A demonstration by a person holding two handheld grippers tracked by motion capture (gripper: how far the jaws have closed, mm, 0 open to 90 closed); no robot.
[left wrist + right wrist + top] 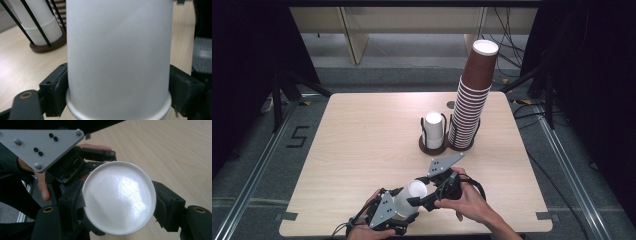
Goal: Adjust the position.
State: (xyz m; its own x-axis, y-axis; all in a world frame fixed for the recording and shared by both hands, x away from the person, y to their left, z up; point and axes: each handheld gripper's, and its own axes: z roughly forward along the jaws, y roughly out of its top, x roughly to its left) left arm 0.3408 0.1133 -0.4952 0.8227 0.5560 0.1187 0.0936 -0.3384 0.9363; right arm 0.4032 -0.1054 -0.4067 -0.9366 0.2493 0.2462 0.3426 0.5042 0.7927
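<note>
Two hand-held grippers met on one white paper cup (411, 196) near the front edge of the light wooden table (362, 135). The left gripper (398, 216) had its black jaws closed against the cup's sides close to the rolled rim, one jaw on each flank, as the left gripper view showed, with the white paper cup (119, 57) rising between them. The right gripper (428, 199) gripped the same cup at its other end; in the right gripper view its two jaws pressed either side of the cup's round closed base (119, 197), which faced the camera. The cup lay tilted between the two tools, base pointing up and away from the person. Behind it in that view sat the grey three-cornered plate (37, 145) of the left gripper and the person's left hand (41, 185).

Farther back from the cup, near the table's middle, stood a dark round double holder (434, 145) with black wire uprights. Its left bay held a short stack of white cups (434, 130); its right bay held a tall leaning stack of brown paper cups (473, 95).
</note>
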